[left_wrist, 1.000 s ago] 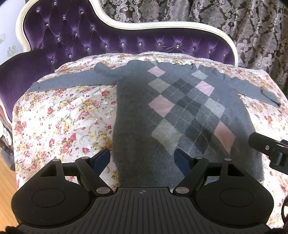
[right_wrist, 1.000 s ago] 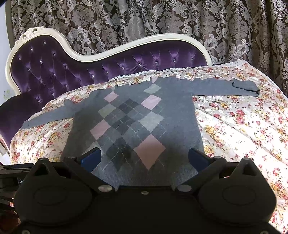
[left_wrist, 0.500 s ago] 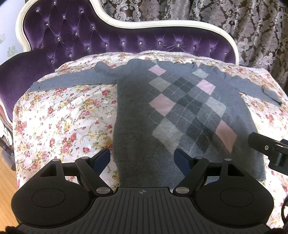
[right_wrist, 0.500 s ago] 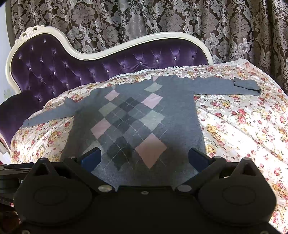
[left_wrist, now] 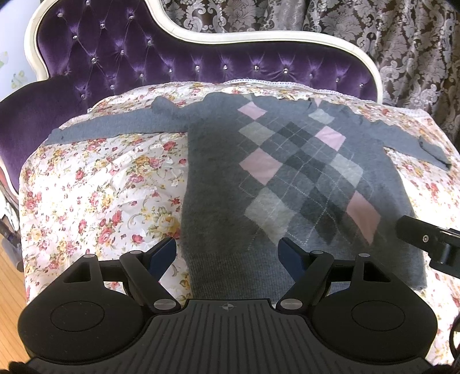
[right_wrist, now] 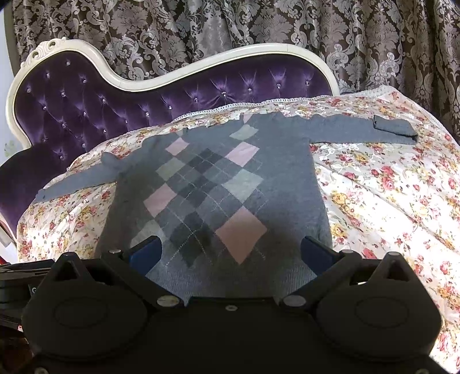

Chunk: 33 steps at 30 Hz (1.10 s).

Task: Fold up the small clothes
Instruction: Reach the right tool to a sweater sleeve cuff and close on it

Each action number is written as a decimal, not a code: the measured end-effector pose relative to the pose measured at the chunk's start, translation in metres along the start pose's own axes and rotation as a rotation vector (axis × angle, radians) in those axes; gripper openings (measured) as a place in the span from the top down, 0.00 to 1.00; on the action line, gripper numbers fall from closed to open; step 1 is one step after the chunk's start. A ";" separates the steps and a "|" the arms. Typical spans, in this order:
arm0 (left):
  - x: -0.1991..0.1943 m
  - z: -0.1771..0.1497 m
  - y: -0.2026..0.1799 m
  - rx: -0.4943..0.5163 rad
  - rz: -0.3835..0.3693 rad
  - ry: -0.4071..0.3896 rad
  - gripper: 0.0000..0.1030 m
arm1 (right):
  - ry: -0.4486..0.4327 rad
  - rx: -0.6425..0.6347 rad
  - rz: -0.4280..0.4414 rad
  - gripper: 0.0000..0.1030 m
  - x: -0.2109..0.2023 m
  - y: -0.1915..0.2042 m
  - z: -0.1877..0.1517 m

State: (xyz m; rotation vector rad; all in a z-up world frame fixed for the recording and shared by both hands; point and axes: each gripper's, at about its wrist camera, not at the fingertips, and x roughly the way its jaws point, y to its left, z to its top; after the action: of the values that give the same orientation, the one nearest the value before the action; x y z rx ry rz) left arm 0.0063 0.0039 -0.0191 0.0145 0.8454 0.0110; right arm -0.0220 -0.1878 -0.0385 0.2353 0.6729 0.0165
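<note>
While both grippers hover at the near hem, a grey argyle sweater (left_wrist: 287, 178) lies flat on the floral sheet (left_wrist: 95, 187).
Sleeves spread left and right toward the purple tufted sofa back (left_wrist: 178, 60). Left gripper (left_wrist: 228, 253): fingers apart, over the hem's left part. Right gripper (right_wrist: 230, 253): fingers apart, empty, over the hem. Right cuff (right_wrist: 394, 128) folded back. Patterned curtain (right_wrist: 258, 26) behind.
</note>
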 end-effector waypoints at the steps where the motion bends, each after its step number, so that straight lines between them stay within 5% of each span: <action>1: 0.001 0.000 0.000 0.002 -0.006 0.003 0.25 | 0.004 0.005 -0.001 0.01 0.000 -0.001 0.000; 11: -0.007 0.034 0.006 0.001 -0.070 -0.035 0.26 | 0.056 -0.003 -0.006 0.01 0.006 -0.005 0.009; 19: -0.011 0.102 0.004 -0.006 -0.112 -0.125 0.26 | 0.021 0.026 0.062 0.01 0.002 -0.025 0.064; 23: 0.001 0.128 -0.010 0.032 -0.067 -0.178 0.26 | -0.042 -0.011 0.005 0.01 0.009 -0.042 0.099; 33: 0.092 0.139 -0.029 -0.004 -0.077 -0.105 0.26 | -0.045 0.042 -0.160 0.17 0.089 -0.133 0.148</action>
State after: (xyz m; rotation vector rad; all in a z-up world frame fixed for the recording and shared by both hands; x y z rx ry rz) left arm 0.1709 -0.0248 0.0038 -0.0214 0.7404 -0.0594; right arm 0.1308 -0.3400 -0.0106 0.2206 0.6464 -0.1560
